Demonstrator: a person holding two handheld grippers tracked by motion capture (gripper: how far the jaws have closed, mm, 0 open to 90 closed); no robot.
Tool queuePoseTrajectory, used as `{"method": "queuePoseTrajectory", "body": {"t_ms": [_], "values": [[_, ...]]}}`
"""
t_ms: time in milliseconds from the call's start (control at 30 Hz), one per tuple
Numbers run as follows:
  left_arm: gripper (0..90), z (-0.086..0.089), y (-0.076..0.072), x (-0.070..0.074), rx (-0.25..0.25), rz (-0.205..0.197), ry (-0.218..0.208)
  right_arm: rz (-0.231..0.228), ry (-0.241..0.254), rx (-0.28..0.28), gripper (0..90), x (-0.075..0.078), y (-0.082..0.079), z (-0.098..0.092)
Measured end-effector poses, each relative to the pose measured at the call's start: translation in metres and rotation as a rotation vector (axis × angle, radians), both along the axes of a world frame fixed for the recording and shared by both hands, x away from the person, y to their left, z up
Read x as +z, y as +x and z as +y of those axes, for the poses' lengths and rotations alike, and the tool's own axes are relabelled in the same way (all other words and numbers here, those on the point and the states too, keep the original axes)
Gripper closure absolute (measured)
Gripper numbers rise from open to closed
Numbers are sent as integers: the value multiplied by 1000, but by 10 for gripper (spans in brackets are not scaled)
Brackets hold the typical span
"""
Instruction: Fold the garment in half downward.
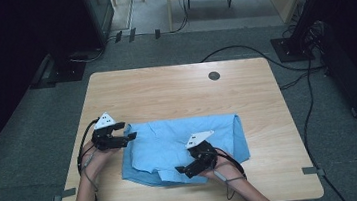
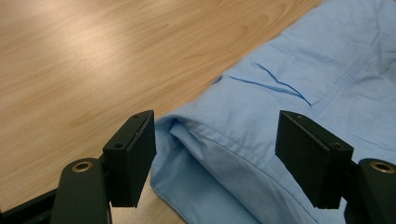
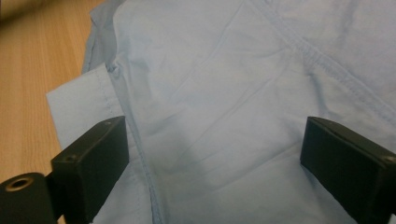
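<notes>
The table [image 1: 175, 86] is pale wood-grain laminate, smooth and slick, with rounded corners and a small round dark grommet [image 1: 214, 75] near its far edge. On its near half lies the shirt [image 1: 180, 140], light blue woven cloth, thin and limp, folded into a rough rectangle with stitched seams, soft creases and a cuff-like flap sticking out at the near edge.

The left gripper [image 1: 129, 136] sits at the shirt's left edge; in the left gripper view its jaws stand wide apart with the folded hem [image 2: 205, 140] between them, pads not pressing. The right gripper [image 1: 183, 170] rests over the near edge, its jaws likewise spread above flat cloth [image 3: 210, 116], holding nothing.

Likely troubles from here:
- The fabric lies in several layers, so a pinch may catch only the top one and the fold would fall open when lifted.
- The right jaws hover over flat cloth rather than an edge; closing there may bunch up a wrinkle or slip off.
- On such a slick top, a pull from one side could drag the whole shirt instead of folding it.
- The hard black pads are small, so thin cloth may slide out under tension.
</notes>
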State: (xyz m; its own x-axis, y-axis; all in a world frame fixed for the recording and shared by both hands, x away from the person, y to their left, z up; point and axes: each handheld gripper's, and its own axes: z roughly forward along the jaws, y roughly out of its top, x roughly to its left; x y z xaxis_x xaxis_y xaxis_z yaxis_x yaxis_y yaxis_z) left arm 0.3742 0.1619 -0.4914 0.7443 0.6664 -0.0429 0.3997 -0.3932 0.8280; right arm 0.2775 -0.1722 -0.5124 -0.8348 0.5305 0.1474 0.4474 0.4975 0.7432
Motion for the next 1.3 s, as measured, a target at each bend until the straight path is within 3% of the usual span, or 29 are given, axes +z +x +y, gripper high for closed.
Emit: {"method": "queuePoseTrajectory", "body": {"t_ms": [33, 100, 133, 167, 300, 333, 433, 500, 533, 567, 733, 1000, 1067, 1300], "values": [[291, 2, 3, -1, 6, -24, -27, -1, 1, -7, 253, 1, -1, 0], [295, 2, 3, -1, 6, -24, -27, 4, 5, -6, 253, 3, -1, 0], [295, 4, 5, -2, 12, -25, -40, 4, 5, -6, 333, 3, -1, 0], [295, 6, 6, -2, 11, -33, -58, 7, 2, -4, 339, 3, -1, -1], [320, 7, 8, -4, -3, -18, -56, 2, -3, -8, 345, 2, -1, -1], [322, 6, 12, -6, -23, 2, -28, 1, -3, -8, 346, 2, -1, -1], [302, 6, 12, -6, -23, 2, -28, -4, 3, -25, 345, 1, -1, -2], [297, 8, 18, -9, -25, 40, -42, -2, 6, -29, 346, 2, -1, -2], [280, 8, 18, -9, -25, 40, -42, -2, 6, -29, 346, 2, -1, -2], [280, 8, 18, -9, -25, 40, -42, -38, 4, -22, 346, 2, -3, -1], [279, 7, 21, -9, -36, 33, -35, -65, -1, -18, 369, 5, -5, 1], [258, 4, 26, -13, -48, 48, -33, -48, 10, -34, 369, 6, -3, 5], [258, 5, 26, -18, -46, 54, -53, -65, 8, -27, 393, 7, -5, 7], [259, 5, 28, -21, -44, 65, -42, -88, 7, -20, 394, 9, -8, 13]]}}
